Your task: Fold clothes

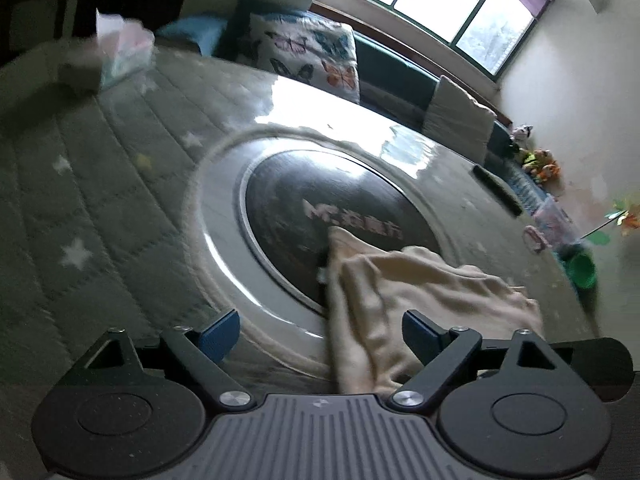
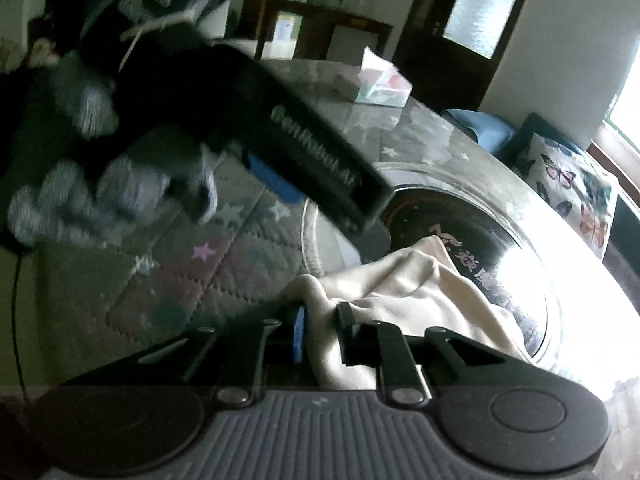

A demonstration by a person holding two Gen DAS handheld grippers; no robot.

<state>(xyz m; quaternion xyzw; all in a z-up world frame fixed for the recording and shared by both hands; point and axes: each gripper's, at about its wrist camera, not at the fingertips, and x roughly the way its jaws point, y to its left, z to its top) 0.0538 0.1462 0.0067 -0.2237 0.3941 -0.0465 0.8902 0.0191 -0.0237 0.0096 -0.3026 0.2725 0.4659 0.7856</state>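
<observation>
One cream garment (image 2: 404, 292), two hand-held grippers (image 2: 320, 328)

The right gripper (image 2: 320, 320) has its jaws closed on the cream garment (image 2: 420, 292), above the round table (image 2: 440, 128).

wrist views, low, close, sharing round table (image 1: 224, 216)

A quilted grey cover with stars (image 1: 80, 208) is spreading over the round tabletop (image 1: 440, 168), under a glossy sheet. At the centre a dark round plate (image 1: 312, 208) is sitting inside a pale ring. A cream garment (image 1: 400, 292) is lying across the plate's 5 o'clock edge. A tissue box (image 1: 124, 52) is sitting toward 11 o'clock, and a dark remote (image 1: 498, 190) toward 2 o'clock.
</observation>
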